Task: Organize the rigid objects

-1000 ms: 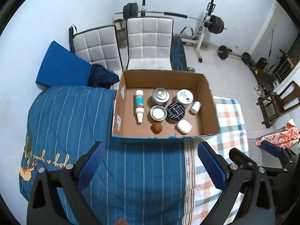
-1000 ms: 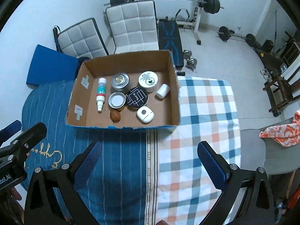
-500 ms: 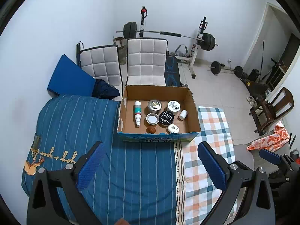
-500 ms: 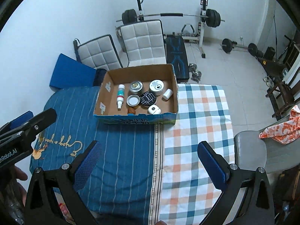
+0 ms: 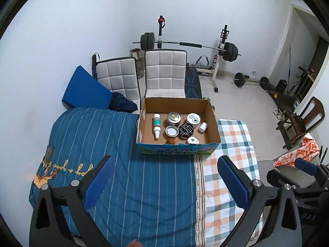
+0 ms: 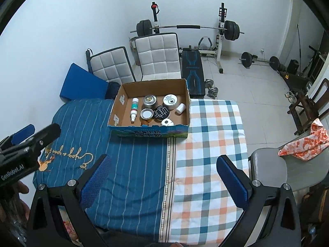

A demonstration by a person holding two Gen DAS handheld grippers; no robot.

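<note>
An open cardboard box [image 5: 213,123] [image 6: 186,96] stands at the far end of a cloth-covered table. Inside lie a white spray bottle [image 5: 156,125] [image 6: 134,109], round tins [image 5: 173,118] [image 6: 149,100], a black round tin [image 5: 186,130] [image 6: 162,112], a small white jar [image 5: 203,126] [image 6: 180,108], a white case [image 5: 192,140] and a brown nut [image 5: 170,142]. My left gripper [image 5: 164,179] hovers open high above the blue striped cloth, well short of the box. My right gripper [image 6: 163,175] is open too, above the cloth seam, holding nothing.
The table wears a blue striped cloth [image 5: 92,144] on the left and a checked cloth [image 6: 213,135] on the right. Two white padded chairs [image 5: 165,74] stand behind the box. A weight bench [image 6: 192,68], barbell rack and dumbbells fill the floor beyond. A grey chair [image 6: 269,168] sits right.
Both grippers have pulled up and back from the box, which now looks much smaller and farther. Both stay open; the contents have not moved.
</note>
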